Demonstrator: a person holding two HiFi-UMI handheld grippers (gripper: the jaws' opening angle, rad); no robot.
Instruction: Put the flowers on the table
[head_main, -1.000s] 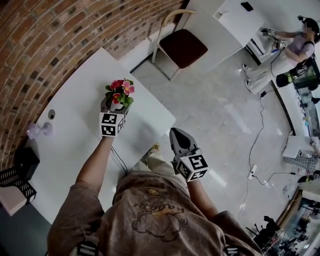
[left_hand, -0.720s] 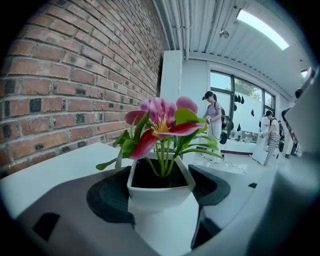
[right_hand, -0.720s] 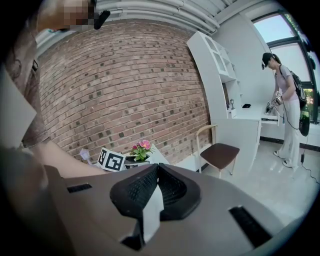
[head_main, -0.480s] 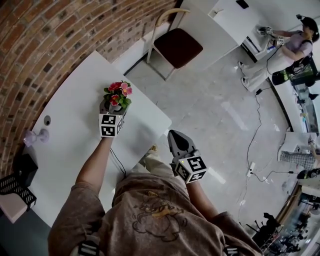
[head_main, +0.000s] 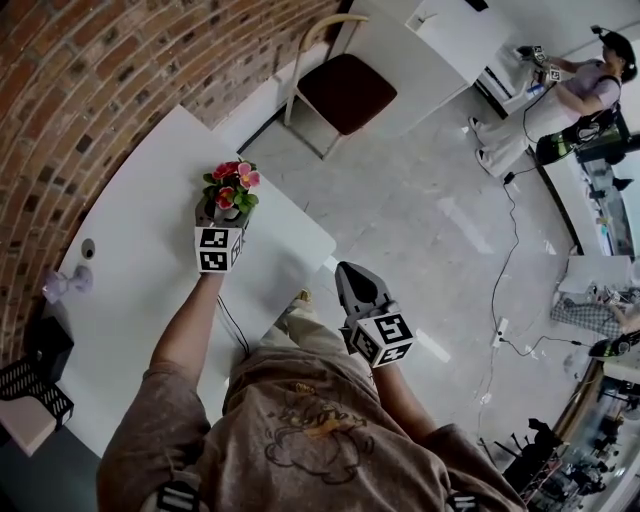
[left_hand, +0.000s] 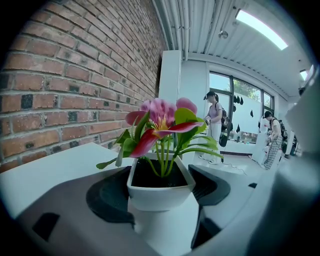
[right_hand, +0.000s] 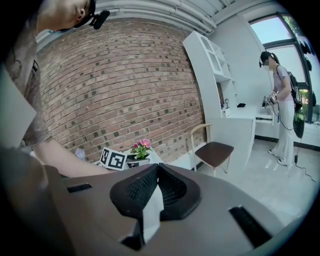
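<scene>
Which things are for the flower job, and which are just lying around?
For the job:
flower pot
left gripper, holding it
white table

Just lying about:
chair
small purple thing
black basket
right gripper, shut and empty

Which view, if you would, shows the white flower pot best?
Left gripper view: the white flower pot sits large, clamped in the left gripper. Head view shows mostly its flowers; right gripper view shows it tiny.

Bright daylight plus ceiling strip; sharp focus; strong fisheye, dark corners.
</scene>
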